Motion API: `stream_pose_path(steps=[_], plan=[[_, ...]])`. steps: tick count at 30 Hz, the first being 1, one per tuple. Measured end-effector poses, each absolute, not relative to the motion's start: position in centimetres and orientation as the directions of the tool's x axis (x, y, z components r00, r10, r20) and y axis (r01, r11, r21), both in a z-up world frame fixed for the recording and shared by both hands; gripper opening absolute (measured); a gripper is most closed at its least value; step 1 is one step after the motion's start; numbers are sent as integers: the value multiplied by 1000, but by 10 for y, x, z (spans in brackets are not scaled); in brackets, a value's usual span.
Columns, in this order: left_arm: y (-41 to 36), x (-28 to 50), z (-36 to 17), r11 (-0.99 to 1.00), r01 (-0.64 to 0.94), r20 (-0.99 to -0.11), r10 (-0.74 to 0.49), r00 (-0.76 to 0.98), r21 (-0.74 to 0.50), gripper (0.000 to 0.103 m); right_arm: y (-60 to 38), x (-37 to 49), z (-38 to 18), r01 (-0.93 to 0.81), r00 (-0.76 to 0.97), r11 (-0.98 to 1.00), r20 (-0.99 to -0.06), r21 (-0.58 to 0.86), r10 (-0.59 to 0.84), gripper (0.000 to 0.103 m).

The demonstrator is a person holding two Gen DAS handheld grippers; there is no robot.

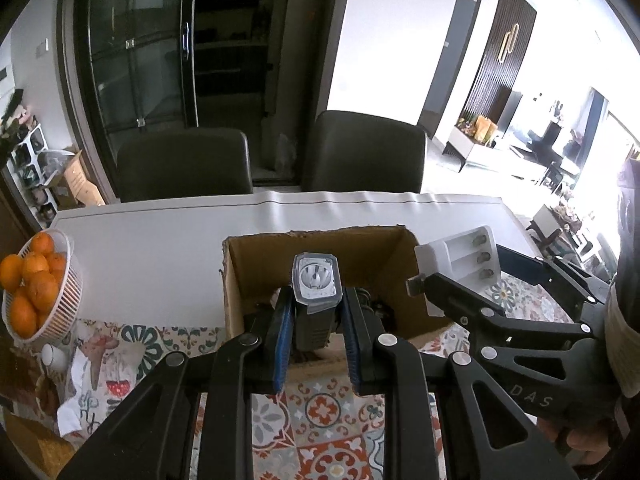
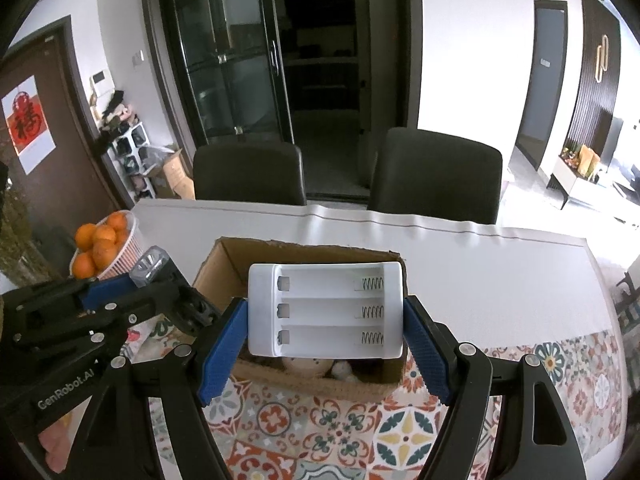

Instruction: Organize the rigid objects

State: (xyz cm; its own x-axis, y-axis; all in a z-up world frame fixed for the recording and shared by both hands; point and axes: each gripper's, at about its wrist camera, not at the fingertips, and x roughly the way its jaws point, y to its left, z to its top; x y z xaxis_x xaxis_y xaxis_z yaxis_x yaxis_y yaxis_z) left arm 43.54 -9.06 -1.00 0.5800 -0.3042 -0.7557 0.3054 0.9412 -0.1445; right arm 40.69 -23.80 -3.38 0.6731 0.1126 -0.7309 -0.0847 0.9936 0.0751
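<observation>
Left hand-held gripper (image 1: pixel 316 320) clamps boxy flashlight (image 1: pixel 315 300) — right hand-held gripper (image 2: pixel 326 344) clamps ribbed white battery holder (image 2: pixel 326 312).

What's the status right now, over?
Left tongs shut on flashlight, over the cardboard box. Right tongs shut on white battery holder, also above the box. Nothing in the way.

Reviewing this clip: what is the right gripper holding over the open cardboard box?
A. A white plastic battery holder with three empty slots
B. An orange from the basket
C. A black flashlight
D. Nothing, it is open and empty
A: in the right wrist view, the right gripper is shut on the white plastic battery holder, whose three slots show only springs, above the open brown cardboard box.
</observation>
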Motion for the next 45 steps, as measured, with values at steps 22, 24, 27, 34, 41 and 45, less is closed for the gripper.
stream_pose_path(steps=[22, 24, 27, 34, 41, 45], plan=[[-91, 496, -85, 950, 241, -887, -277, 370, -196, 24, -238, 481, -108, -89, 469, 989, -871, 116, 145, 77], [-92, 496, -86, 951, 238, -887, -275, 370, -196, 30, -240, 481, -112, -80, 455, 990, -879, 120, 144, 78], [-91, 494, -84, 956, 234, -893, -255, 371, -176, 38, -241, 480, -112, -75, 447, 990, -884, 119, 141, 79], [-86, 476, -71, 971, 224, -884, -177, 432, -85, 50, -241, 465, -101, -63, 473, 996, -877, 66, 88, 79], [-79, 443, -50, 979, 201, -851, -113, 513, -9, 62, -244, 432, -79, -14, 531, 999, -847, 32, 34, 80], [-75, 418, -36, 979, 203, -825, -117, 553, -2, 70, -245, 406, -61, 7, 571, 1000, -821, 30, 21, 81]])
